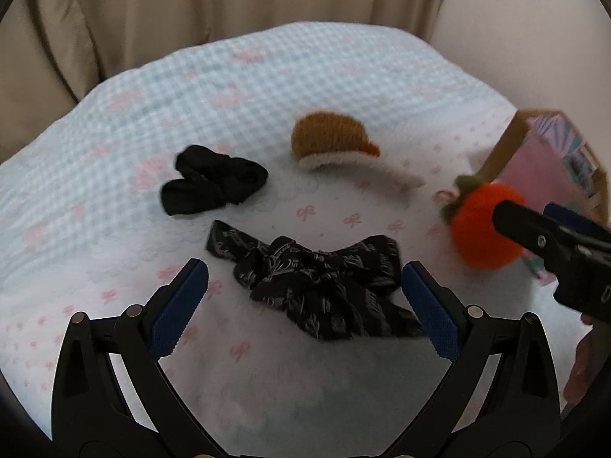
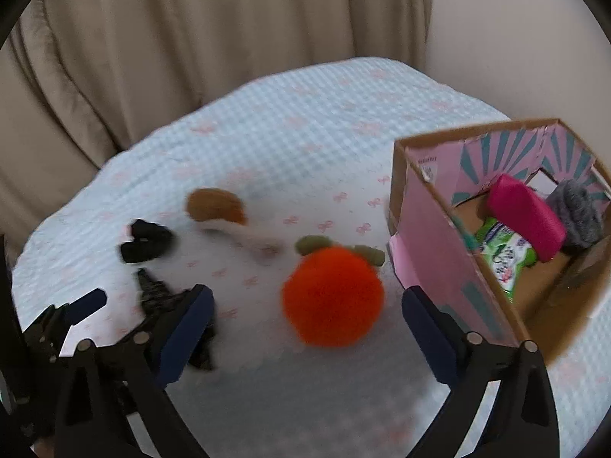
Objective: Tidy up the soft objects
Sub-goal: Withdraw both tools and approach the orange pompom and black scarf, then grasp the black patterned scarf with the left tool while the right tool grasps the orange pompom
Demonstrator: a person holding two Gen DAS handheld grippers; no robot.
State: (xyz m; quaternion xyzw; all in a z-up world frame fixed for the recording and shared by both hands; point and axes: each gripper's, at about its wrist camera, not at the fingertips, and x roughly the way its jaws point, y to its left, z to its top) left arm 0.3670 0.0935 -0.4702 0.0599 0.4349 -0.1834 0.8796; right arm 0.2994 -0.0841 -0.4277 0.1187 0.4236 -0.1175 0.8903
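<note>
My left gripper is open over a black patterned scrunchie lying on the bed between its fingers. My right gripper is open with an orange knitted ball with green leaves lying just ahead between its fingers; the ball also shows in the left wrist view. A plain black scrunchie and a brown and white knitted piece lie farther back. A pink cardboard box stands at the right and holds a magenta pouch, a grey knit and a green packet.
The bed cover is light blue check with pink bows. Beige cushions rise behind it. The right gripper's body reaches in at the right edge of the left wrist view.
</note>
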